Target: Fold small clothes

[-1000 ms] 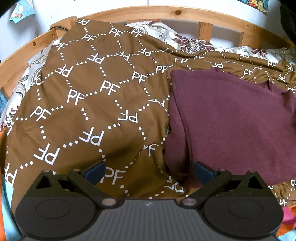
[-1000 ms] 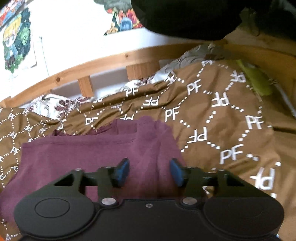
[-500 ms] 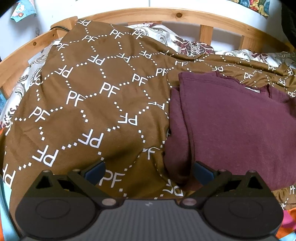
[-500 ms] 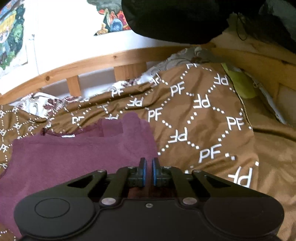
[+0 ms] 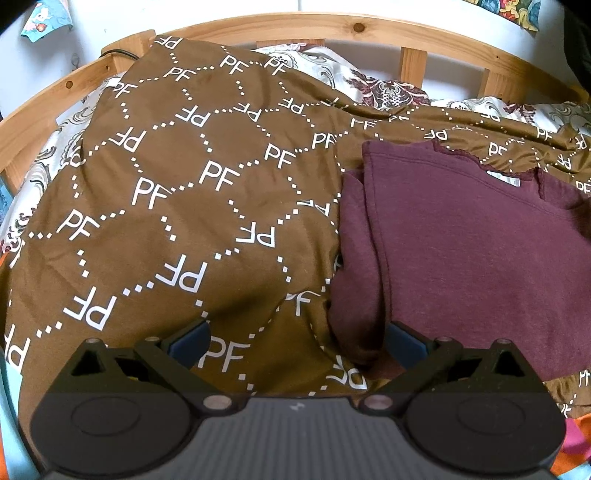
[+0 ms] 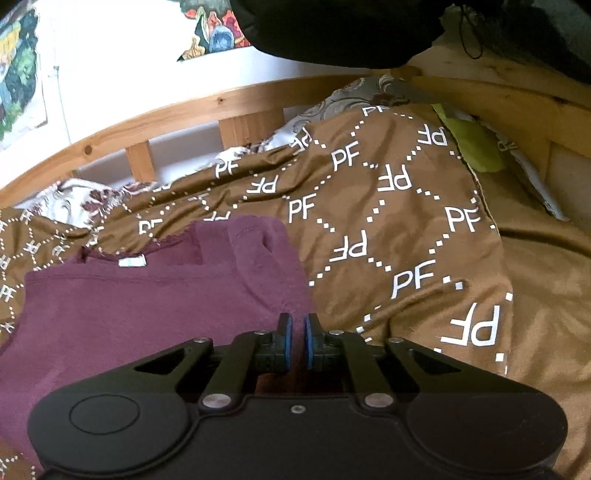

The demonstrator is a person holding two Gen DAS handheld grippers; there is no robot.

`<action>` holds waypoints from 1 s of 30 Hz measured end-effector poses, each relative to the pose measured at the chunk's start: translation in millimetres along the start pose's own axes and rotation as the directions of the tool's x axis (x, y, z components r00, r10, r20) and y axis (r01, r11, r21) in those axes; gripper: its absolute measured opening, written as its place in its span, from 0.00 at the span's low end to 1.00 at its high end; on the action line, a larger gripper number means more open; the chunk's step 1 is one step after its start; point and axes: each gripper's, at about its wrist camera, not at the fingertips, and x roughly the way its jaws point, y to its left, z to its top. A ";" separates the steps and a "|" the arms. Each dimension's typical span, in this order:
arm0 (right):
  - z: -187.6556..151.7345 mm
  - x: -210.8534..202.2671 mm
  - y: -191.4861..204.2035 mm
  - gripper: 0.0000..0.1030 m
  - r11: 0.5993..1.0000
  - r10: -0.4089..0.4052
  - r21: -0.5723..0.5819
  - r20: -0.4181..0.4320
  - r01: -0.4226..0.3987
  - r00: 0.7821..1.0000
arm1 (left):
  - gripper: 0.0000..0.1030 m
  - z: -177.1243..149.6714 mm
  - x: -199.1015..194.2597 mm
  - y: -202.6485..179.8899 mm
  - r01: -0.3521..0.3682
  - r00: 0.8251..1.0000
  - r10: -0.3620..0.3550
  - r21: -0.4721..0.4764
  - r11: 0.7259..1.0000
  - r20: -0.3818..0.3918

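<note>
Since 1 s ago my right gripper point(image 6: 295, 341) went from wide to near shut, now reopening a slit, nothing visibly pinched. Left gripper point(image 5: 295, 343) wide open, empty. Top point(image 5: 480, 240) centre-right on bed point(image 5: 166, 184), sides folded in; I judge cross-fold left.

Wooden bed frame point(image 5: 369, 33) against a white wall point(image 6: 129, 55) with posters point(image 6: 214, 29).

Left gripper point(image 5: 297, 341) spread wide over brown PF blanket point(image 5: 177, 229) | maroon garment point(image 5: 480, 251) right of gripper | wooden rail point(image 5: 332, 31) beyond blanket
</note>
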 end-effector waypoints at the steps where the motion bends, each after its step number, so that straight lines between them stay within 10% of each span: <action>1: -0.2 -0.3 -0.7 0.18 1.000 -0.002 0.004 -0.001 0.002 1.000 | 0.99 -0.1 0.2 -0.2 0.000 1.000 0.000 0.001 1.000 -0.001; 16: -1.1 -9.5 4.1 0.93 1.000 -0.015 -0.013 0.043 0.015 0.999 | 0.99 0.2 0.9 -1.4 0.000 1.000 0.000 0.005 1.000 -0.005; 30: -7.7 -16.9 28.2 0.99 0.989 0.001 -0.146 0.059 0.008 0.998 | 0.99 0.5 3.7 -1.5 0.010 1.000 -0.010 0.014 1.000 -0.012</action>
